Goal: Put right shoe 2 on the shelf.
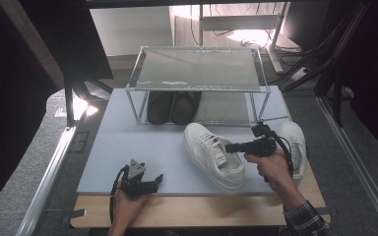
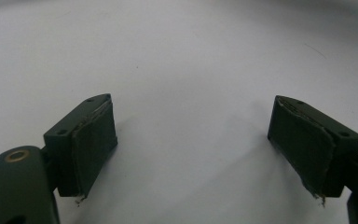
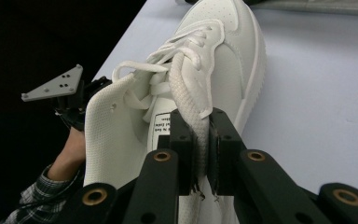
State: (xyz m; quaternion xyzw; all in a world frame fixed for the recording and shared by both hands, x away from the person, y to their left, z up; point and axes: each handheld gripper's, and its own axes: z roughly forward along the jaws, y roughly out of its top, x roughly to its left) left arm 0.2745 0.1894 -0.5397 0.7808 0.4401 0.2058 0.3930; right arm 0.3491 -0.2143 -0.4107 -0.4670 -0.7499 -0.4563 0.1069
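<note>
R gripper [image 1: 232, 147] is clamped on the collar edge of the white shoe [image 1: 211, 155], centre-right of the high view; in the R gripper view its jaws pinch the padded rim beside the tongue [image 3: 196, 105], pads pressed tight on a thin strip of material. L gripper [image 1: 153, 180] sits lower left of the high view on the grey mat [image 1: 128, 147], jaws wide apart, nothing between them; the L gripper view has bare mat between the pads.

Shoe sits sole-down on the mat, in front of the wire rack [image 1: 197, 69]. Its long axis runs diagonal in the high view: toe toward upper left, near the rack, heel toward lower right, near the hand. A 2nd white shoe [image 1: 295, 147] lies just right of the R hand, partly hidden. A dark pair [image 1: 172, 105] is under the rack shelf.

Risks, as I judge them:
- grip is on soft collar only, off the shoe's middle, so on a lift the toe would likely sag and swing; could knock a rack leg or the dark pair
- thin pinch may slip, esp. w/ a fast move, and drop the shoe
- loose laces [image 3: 140, 74] could snag on the rack wire going in
- collar may fold or crush under the clamp
- L gripper idle, so no support under the sole if it tips
</note>
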